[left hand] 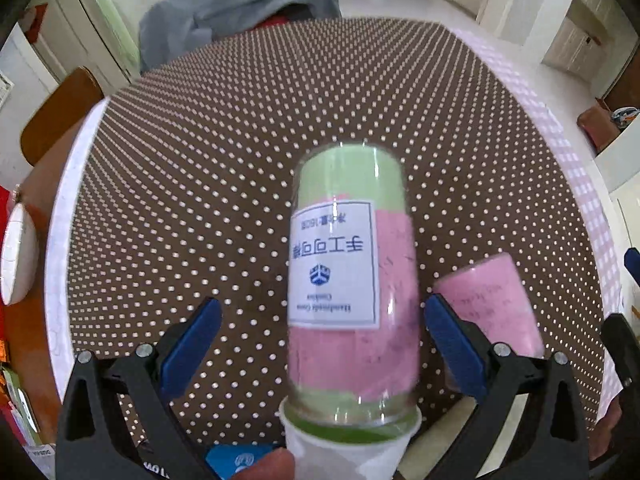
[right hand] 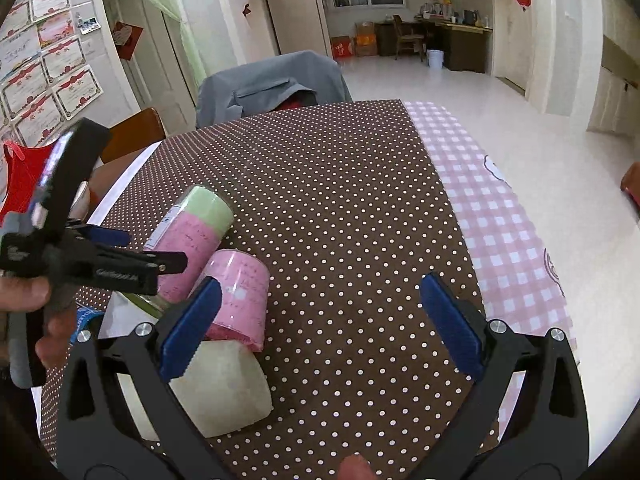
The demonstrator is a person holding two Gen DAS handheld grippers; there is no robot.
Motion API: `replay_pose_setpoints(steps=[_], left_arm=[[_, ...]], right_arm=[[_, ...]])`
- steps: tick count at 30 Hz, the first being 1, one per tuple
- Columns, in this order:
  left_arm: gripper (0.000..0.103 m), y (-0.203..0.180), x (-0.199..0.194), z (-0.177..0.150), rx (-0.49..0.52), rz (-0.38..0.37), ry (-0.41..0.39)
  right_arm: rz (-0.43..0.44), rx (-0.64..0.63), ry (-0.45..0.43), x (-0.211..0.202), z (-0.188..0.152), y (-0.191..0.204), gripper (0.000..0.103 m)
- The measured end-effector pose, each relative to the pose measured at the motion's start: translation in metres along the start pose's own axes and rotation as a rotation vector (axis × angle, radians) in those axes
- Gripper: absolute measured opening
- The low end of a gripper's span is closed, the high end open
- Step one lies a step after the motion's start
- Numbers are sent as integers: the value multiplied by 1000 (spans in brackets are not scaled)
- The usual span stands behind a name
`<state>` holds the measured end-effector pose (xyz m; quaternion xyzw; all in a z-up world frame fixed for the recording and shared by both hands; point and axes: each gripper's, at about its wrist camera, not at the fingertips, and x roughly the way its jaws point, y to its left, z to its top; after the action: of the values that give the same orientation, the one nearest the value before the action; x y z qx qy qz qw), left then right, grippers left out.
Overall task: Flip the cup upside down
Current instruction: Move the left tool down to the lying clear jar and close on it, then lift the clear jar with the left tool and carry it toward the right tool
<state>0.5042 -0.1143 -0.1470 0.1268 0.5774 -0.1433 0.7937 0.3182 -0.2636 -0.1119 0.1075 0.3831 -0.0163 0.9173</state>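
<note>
Through your left wrist camera, your left gripper (left hand: 322,344) has its blue-padded fingers spread wide, released, with the clear plastic cylindrical cup with green and pink filling and a white printed label (left hand: 352,280) between them, touching neither pad. The label reads upside down and the white lid end sits nearest the lens, on the brown white-dotted tablecloth (left hand: 240,160). A smaller pink cylindrical cup (left hand: 492,300) lies just beside it. Through your right wrist camera, your right gripper (right hand: 320,328) is likewise released, fingers apart over dotted cloth; the labelled cup (right hand: 196,236) lies tilted at left beside the pink cup (right hand: 244,292) and a pale, waxy translucent block (right hand: 224,388).
</note>
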Motion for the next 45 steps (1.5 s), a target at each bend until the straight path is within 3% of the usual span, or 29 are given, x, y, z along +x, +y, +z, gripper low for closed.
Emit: replay_pose_setpoints(steps=[3,5,7,12,16,21,26,32,45], left_arm=[[98,0,8,6,3,-13,18],[78,-1,14,10,4,-36,42],[68,-3,24,16,9,-59,71],[68,-4,27,23,1,-65,48],[68,6,10,27,-33,-84,-19],[68,24,-41,19,-60,-110,-137],[68,14,-89,5,-59,-131,-220],[68,0,-142,-37,-41,-172,-283],[68,-17,-151,-185,-49,-198,-323]], right_arm=[[2,9,6,3,-1,-3,97],[3,12,13,6,-1,-5,97],[6,13,18,8,-1,-5,97],[4,20,17,9,-2,-8,97],[-2,31,8,6,-2,-12,97],[-13,32,-16,-6,0,-10,97],[-16,39,-62,-32,1,-6,97],[0,24,-106,-71,-16,5,97],[46,-26,-120,-122,-89,20,97]])
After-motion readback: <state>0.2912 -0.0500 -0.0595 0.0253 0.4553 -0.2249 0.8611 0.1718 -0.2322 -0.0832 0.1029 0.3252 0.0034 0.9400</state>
